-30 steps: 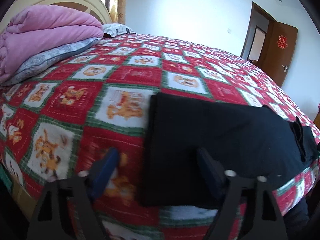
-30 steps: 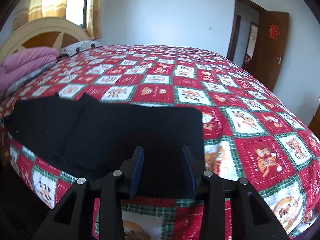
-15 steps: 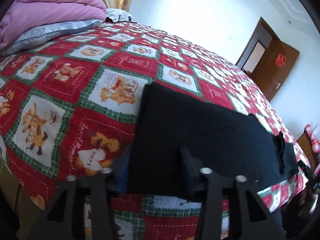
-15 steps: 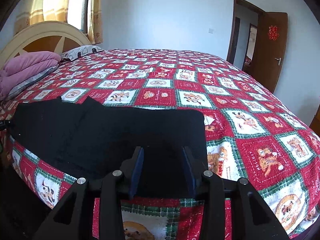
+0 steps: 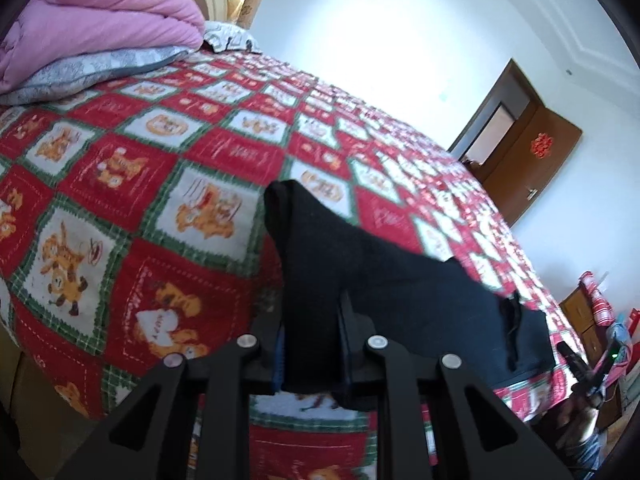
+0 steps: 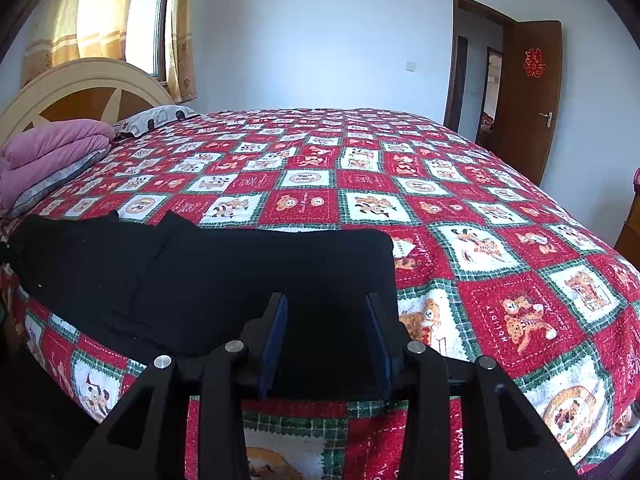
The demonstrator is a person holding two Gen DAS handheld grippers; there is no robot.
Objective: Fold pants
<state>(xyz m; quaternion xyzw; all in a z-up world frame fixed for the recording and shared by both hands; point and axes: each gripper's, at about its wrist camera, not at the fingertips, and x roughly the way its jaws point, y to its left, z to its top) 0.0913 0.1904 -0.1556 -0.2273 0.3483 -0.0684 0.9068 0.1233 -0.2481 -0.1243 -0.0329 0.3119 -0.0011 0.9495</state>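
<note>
Black pants [image 6: 208, 276]: laid lengthwise along the near edge of the bed [image 6: 360, 184], on a red, green and white checked cartoon-print bedspread [image 5: 120, 208]; one end, seen from the left wrist view [image 5: 360, 280], is raised off the bedspread in a peak, the remainder lying flat toward the far end. Left gripper [image 5: 312, 344]: fingers pressed onto the lifted end of the pants, cloth pinched between them and hanging below. Right gripper [image 6: 326, 344]: blue-padded fingers [image 6: 276, 340] spread apart over the opposite end of the pants, close above the cloth near the bed's edge; contact with the fabric cannot be told. Folded pink quilt [image 5: 92, 28] on a grey pillow [image 5: 96, 72] at the head of the bed, beside a cream and brown headboard [image 6: 84, 96]. Second patterned pillow [image 6: 156, 118] further along the headboard. Curtained window [image 6: 136, 28] above. Brown door [image 6: 532, 96], open, bearing a red ornament [image 6: 535, 63], in the far wall.
</note>
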